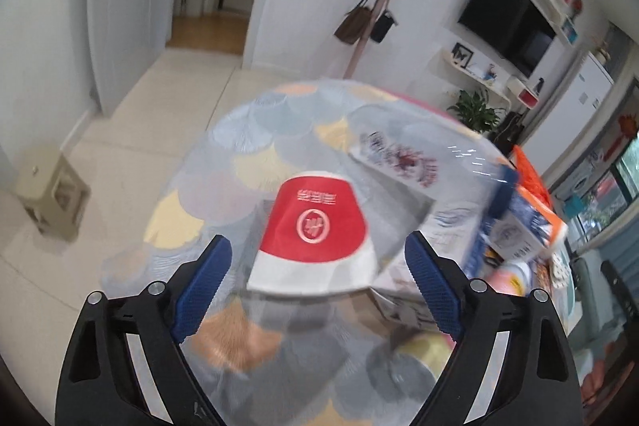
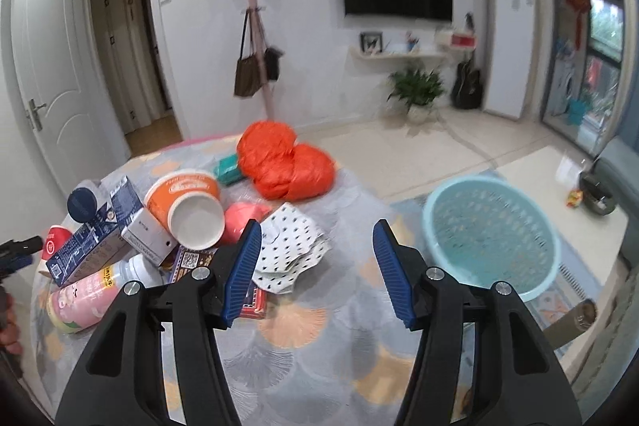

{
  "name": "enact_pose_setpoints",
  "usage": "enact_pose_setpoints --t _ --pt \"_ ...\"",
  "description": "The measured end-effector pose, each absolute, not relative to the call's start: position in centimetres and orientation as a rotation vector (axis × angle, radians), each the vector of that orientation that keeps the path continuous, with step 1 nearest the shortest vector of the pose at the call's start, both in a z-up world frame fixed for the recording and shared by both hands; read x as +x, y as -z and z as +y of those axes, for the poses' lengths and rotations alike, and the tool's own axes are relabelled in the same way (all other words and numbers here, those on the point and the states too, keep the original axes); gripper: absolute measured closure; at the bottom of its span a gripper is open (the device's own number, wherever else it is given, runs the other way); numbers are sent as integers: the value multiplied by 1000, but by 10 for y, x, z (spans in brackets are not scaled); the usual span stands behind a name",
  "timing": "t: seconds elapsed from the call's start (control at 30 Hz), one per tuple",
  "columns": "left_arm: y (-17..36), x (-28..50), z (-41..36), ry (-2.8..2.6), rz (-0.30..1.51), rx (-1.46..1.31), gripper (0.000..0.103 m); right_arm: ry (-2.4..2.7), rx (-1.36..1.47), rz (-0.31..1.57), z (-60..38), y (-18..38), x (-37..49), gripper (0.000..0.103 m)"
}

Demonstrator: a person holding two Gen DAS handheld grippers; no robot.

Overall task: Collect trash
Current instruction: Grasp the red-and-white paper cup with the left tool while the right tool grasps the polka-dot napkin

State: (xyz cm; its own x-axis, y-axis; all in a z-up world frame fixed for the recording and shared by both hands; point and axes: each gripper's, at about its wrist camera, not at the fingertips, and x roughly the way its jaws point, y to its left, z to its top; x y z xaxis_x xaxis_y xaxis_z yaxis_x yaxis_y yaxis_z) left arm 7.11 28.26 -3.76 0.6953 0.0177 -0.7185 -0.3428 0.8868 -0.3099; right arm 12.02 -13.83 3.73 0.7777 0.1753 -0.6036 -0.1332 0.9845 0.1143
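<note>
Risk 1: the left gripper (image 1: 317, 268) has its jaws spread wide with the red-and-white paper cup (image 1: 315, 236) lying between them, mouth end nearest the camera. I cannot tell whether either pad touches it. The cup is light and tapered, so closing off-centre could squirt it sideways or crush it flat. The left view is motion-blurred, which adds to the doubt about alignment.

Risk 2: the trash pile is tightly packed. In the right view the blue-and-white carton (image 2: 94, 238), the orange paper bowl (image 2: 187, 204), the pink bottle (image 2: 88, 300) and the spotted paper wrapper (image 2: 291, 252) lean on or overlap one another. Pulling one out could roll the others across the patterned tablecloth (image 2: 287, 358) and off the table edge (the bottle looks likeliest to roll).

Risk 3: the light blue basket (image 2: 489, 234) sits on the floor beyond the table's right edge, well apart from the pile, so a loosely held item could drop short in transit.

Pose: the left gripper points down and forward over the table, level with the cup. The right gripper (image 2: 315, 266) is also spread and empty, hovering above the table, its left finger (image 2: 241, 266) just over the spotted wrapper and aimed between pile and basket. The orange plastic bag (image 2: 285, 164) sits farther back.
</note>
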Motion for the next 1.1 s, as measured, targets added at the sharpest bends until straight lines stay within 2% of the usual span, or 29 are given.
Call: enact_pose_setpoints --t 0.2,0.27,0.4,0.43,0.5,0.53,0.63,0.73,0.9,1.1 --pt "62 88 292 -218 842 -461 18 -203 72 723 -131 -23 140 42" --pt "66 92 289 -227 853 -443 17 -206 66 723 -128 -21 140 36" --pt "66 95 285 -235 847 -419 19 -223 65 742 -125 -14 144 30" --pt "65 95 283 -227 841 -418 27 -224 65 748 -125 -13 146 29" --pt "63 93 278 -202 831 -420 37 -228 64 755 -123 -11 148 28" --pt "62 95 276 -201 823 -414 48 -227 62 757 -123 -10 148 28" --pt "55 88 269 -208 774 -383 60 -231 83 794 -125 -3 155 27" --pt "47 83 264 -208 728 -372 67 -239 128 850 -130 8 163 27" --pt "33 71 254 -210 671 -354 73 -241 168 878 -130 14 170 27" --pt "13 60 243 -226 590 -327 73 -269 45 848 -99 6 164 27"
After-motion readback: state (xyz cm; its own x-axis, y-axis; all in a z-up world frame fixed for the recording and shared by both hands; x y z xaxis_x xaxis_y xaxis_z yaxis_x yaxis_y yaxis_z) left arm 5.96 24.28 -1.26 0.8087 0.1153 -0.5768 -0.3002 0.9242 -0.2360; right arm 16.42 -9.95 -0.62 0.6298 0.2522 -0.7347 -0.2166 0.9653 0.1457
